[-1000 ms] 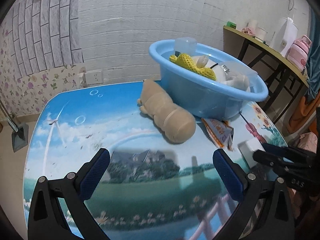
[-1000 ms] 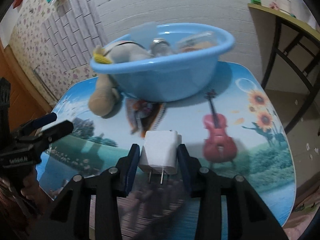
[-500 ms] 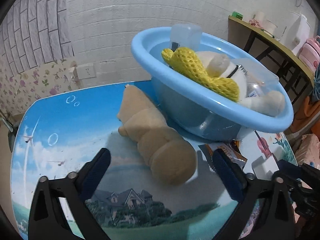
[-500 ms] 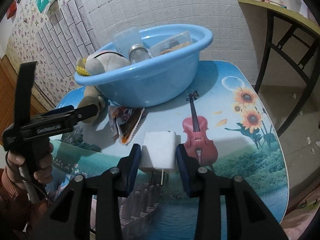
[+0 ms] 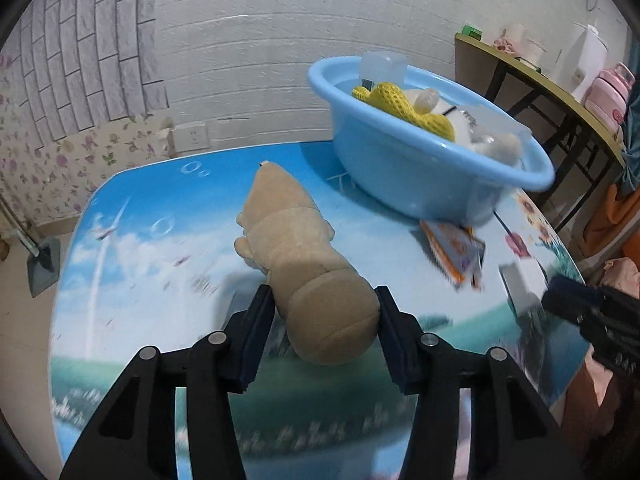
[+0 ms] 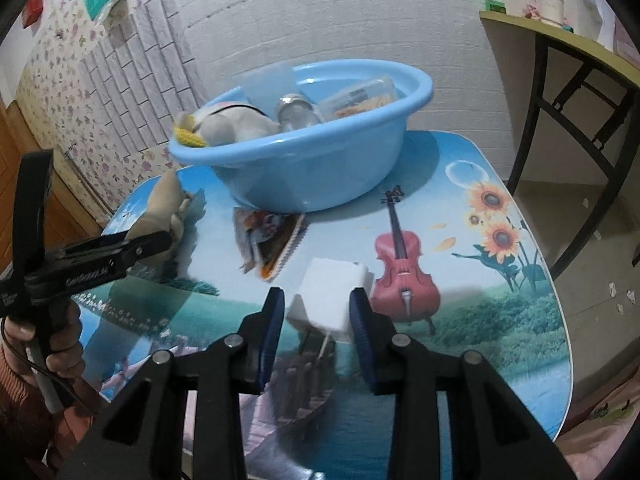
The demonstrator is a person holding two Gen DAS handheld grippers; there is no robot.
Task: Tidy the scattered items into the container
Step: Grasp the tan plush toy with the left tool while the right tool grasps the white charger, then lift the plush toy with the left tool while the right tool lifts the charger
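A tan plush toy [image 5: 304, 256] lies on the picture-printed table [image 5: 140, 264]. My left gripper [image 5: 322, 320] is shut on its near end. My right gripper [image 6: 318, 320] is shut on a white plug charger [image 6: 332, 298], prongs down, just above the table. The blue basin [image 6: 320, 160] stands at the back of the table and holds a yellow mesh item [image 5: 404, 106], a white plush, a jar [image 6: 296, 114] and clear boxes. The plush toy also shows at the left in the right wrist view [image 6: 164, 208].
A crumpled snack packet [image 6: 268, 244] lies on the table in front of the basin. A side table [image 5: 560, 84] with a pink bottle and a kettle stands to the right. The white brick wall is behind.
My left gripper went from wide open to shut on the plush toy's near end. My right gripper kept hold of the charger, which now sits tilted.
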